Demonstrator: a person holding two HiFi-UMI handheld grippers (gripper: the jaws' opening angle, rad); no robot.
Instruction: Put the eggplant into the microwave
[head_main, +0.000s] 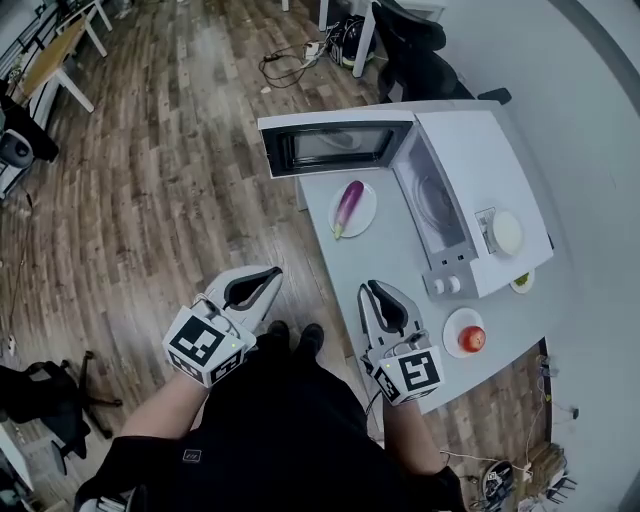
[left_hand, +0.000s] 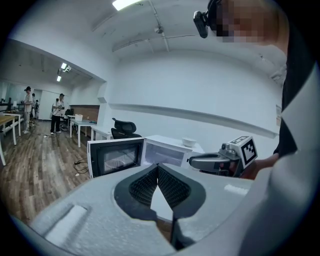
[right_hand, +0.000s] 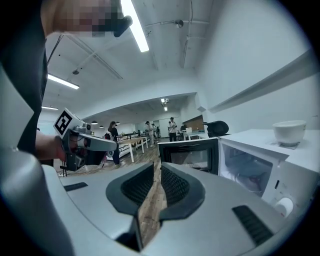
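The purple eggplant (head_main: 349, 203) lies on a small white plate (head_main: 365, 218) on the grey table (head_main: 390, 265), in front of the white microwave (head_main: 480, 190). The microwave's door (head_main: 335, 146) stands swung wide open. My left gripper (head_main: 273, 272) hangs over the wooden floor to the left of the table, its jaws shut with nothing between them (left_hand: 157, 165). My right gripper (head_main: 372, 289) is above the table's near edge, well short of the eggplant. Only a narrow slit parts its pads (right_hand: 158, 165), and nothing is between them. The eggplant shows in neither gripper view.
A red fruit on a white plate (head_main: 470, 338) sits at the table's near right. A white bowl (head_main: 507, 232) rests on top of the microwave. A black office chair (head_main: 415, 50) and cables (head_main: 295, 58) lie beyond the table. People stand far back in the room (left_hand: 59, 112).
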